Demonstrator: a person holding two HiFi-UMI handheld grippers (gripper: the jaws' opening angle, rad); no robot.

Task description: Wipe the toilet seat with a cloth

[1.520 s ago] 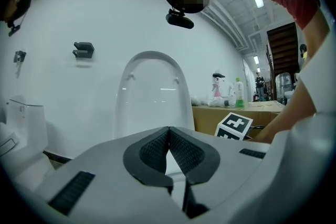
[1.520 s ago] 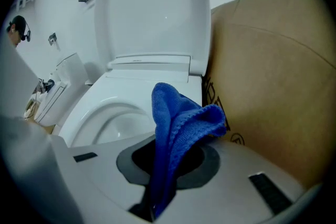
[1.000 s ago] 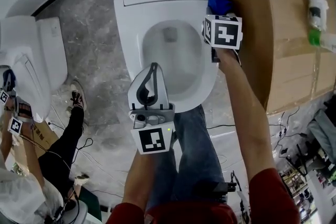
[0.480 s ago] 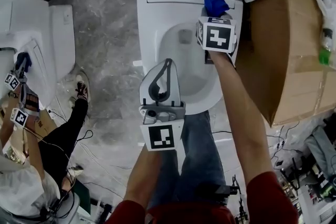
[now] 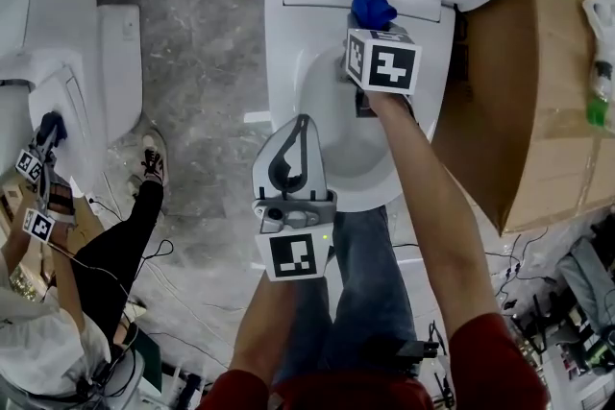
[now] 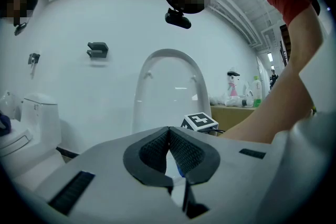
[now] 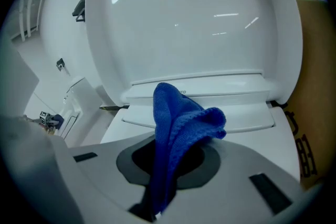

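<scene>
Grey stone floor (image 5: pixel 192 62) surrounds a white toilet (image 5: pixel 288 24) whose lid (image 7: pixel 199 23) stands raised. At the back edge of the seat (image 5: pixel 284 101), by the hinge, the right gripper (image 7: pixel 169 157) clamps a blue cloth (image 5: pixel 371 5), its folds bulging out above the jaws. The left gripper (image 5: pixel 304 125), jaws pressed together on nothing, hovers over the seat's front edge. A cardboard box (image 5: pixel 538 91) stands just beside the toilet's right side.
</scene>
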